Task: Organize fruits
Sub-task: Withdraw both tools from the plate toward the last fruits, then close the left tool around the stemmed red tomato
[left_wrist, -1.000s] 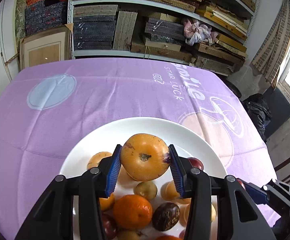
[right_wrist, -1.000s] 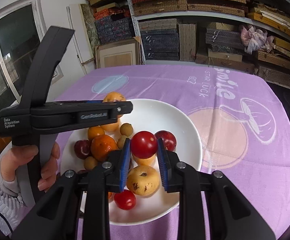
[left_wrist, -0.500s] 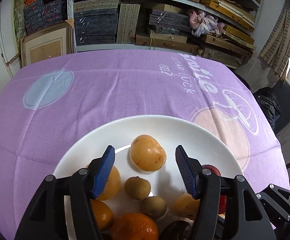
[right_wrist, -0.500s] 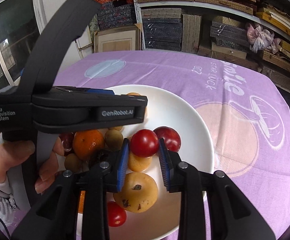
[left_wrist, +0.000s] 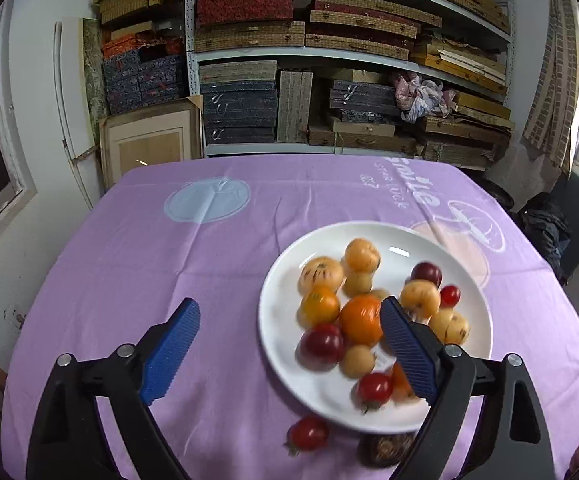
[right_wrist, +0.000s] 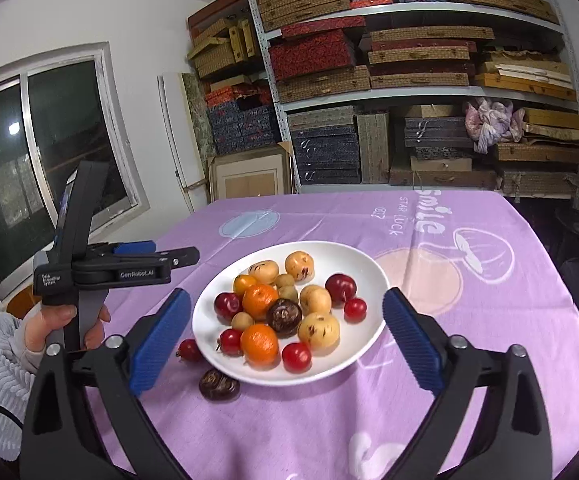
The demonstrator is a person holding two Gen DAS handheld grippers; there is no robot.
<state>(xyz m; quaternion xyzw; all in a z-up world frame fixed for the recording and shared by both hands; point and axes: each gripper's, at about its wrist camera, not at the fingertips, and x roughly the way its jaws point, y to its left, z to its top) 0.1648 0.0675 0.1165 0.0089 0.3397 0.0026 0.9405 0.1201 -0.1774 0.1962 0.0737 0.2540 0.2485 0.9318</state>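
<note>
One white plate (right_wrist: 373,276) sits on the purple-clothed counter (right_wrist: 489,340) and holds nearly all the fruit. Within it are two oranges (right_wrist: 260,299) near the middle, a dark brown round fruit (right_wrist: 284,316) between them, several yellow speckled fruits (right_wrist: 318,330) at the far and right parts, a few small tan ones (right_wrist: 288,292), a dark red plum (right_wrist: 340,286) on the right, another plum (right_wrist: 227,304) on the left, and small red tomatoes (right_wrist: 296,357) toward the near rim. Two pieces lie off the plate on the cloth, just beside its near left rim: a red tomato (right_wrist: 188,350) and a dark brown fruit (right_wrist: 218,385).

Right tongs (right_wrist: 285,340) are spread wide and hold nothing, hanging above the near side of the plate. Left tongs (left_wrist: 289,354) are likewise spread wide and empty, with one blue pad (left_wrist: 407,350) over the plate and the other over bare cloth.
</note>
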